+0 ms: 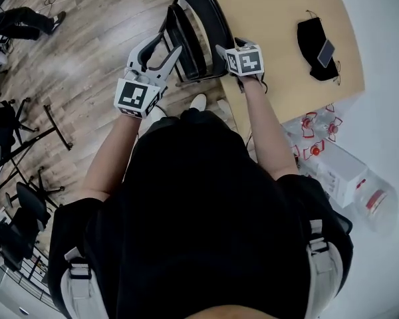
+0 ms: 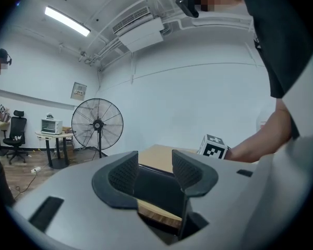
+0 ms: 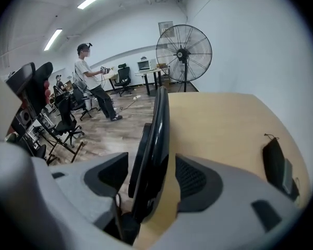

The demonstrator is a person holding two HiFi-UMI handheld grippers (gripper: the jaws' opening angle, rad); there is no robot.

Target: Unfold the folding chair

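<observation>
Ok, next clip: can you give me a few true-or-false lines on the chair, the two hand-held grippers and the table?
1. The chair is folded flat beside the table. True.
2. The left hand-held gripper is empty. False: it is shut on a black part of the chair.
3. The jaws of the right hand-held gripper straddle the chair's edge. True.
4. The table top is bare. False: a black cloth item lies on it.
5. A standing fan is in the room. True.
</observation>
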